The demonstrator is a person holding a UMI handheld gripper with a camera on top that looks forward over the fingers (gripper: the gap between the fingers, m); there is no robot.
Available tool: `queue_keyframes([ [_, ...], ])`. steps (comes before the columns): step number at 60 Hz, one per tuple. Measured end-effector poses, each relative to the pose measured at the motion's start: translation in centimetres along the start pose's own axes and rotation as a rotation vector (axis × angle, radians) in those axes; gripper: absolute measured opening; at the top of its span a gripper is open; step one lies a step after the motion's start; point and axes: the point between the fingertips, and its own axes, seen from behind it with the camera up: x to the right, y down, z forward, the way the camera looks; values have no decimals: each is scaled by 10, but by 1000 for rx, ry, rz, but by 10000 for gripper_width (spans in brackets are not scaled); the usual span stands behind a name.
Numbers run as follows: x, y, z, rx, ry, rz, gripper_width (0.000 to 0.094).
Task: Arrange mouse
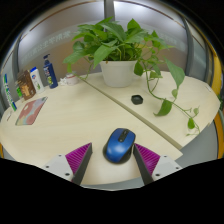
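Blue mouse [119, 145] lay between the gripper [113, 157] fingers.
The fingers stood apart, gaps on both sides; mouse rested on the table [70, 120], potted plant [120, 55] beyond.

1. My gripper [112, 165] sits at the bottom centre of the frame, and the mouse [119, 145] lies on the table [70, 115] between its parted fingers.
2. Above the mouse, at upper centre, a potted plant [122, 55] stands on the table.
3. Right of the pot, a small object [137, 99] lies near the trailing stems.
4. At upper left, bottles [44, 72] stand along the table's far edge.
5. Below the bottles, at left, I see a booklet [31, 110] lying flat.
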Motion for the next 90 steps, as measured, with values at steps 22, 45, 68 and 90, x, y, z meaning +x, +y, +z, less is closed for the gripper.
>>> queue_keyframes([
  [22, 5, -26, 30, 55, 52, -57, 465],
  [45, -25, -125, -57, 206, 246, -52, 381],
  [68, -309, -271, -80, 421, -10, -117, 378],
  [90, -468, -125, 115, 62, -145, -164, 391],
])
